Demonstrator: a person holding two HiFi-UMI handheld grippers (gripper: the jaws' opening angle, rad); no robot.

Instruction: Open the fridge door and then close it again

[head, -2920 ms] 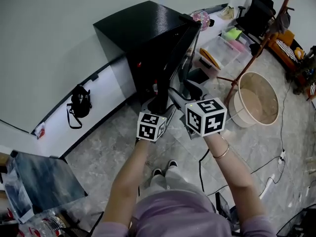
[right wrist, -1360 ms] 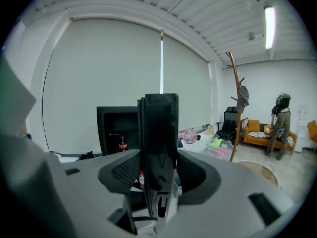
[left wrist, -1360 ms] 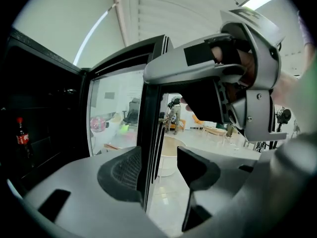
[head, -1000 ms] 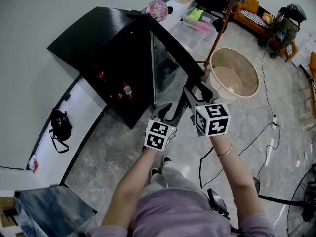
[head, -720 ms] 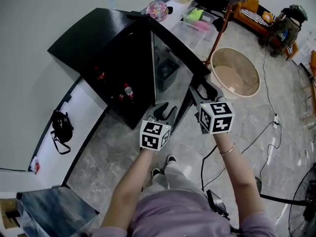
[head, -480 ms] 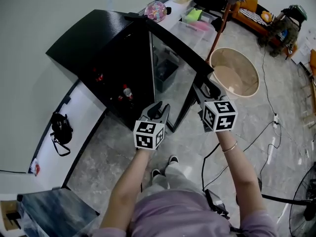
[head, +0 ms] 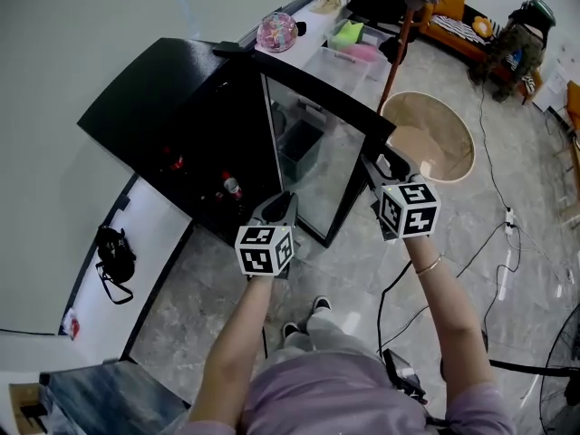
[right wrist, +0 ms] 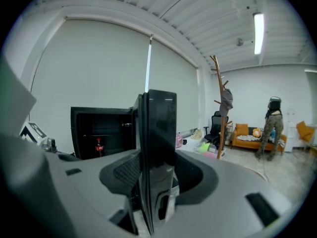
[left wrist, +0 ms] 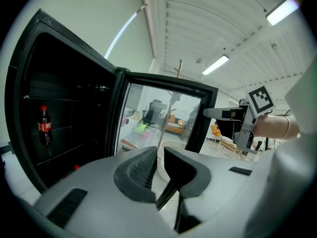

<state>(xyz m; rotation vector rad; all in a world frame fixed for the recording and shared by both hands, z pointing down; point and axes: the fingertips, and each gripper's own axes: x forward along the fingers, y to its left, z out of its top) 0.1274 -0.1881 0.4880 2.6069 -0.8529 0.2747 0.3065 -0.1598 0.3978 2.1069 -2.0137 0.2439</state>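
The fridge (head: 154, 107) stands to my far left, a black cabinet with its dark inside exposed and a cola bottle (left wrist: 44, 125) on a shelf. Its glass door (head: 317, 166) is swung wide open, running from the hinge at the far end toward me and to the right. My right gripper (head: 379, 166) is on the door's free edge. In the right gripper view that edge (right wrist: 158, 128) rises upright between the two pads, one on each face, so I read it as clamped on the door with the jaws (right wrist: 156, 167) held fairly wide by the door's thickness. My left gripper (head: 279, 205) has just been closing its jaws. In its own view the tips (left wrist: 159, 155) stand almost together with only a thin gap, and nothing is in it. It hovers near the door's lower near corner, on the inner side, between the glass and the open cabinet. What the next move turns on is this: the opening lies to the left of the door, and the gripped edge runs vertically. To shut the door, I judge that my right hand must carry that edge leftward and away in an arc about the far hinge. The right hand is the one in contact, so the job is its own. The left one seems to sit inside that arc and would have to draw back toward me first.
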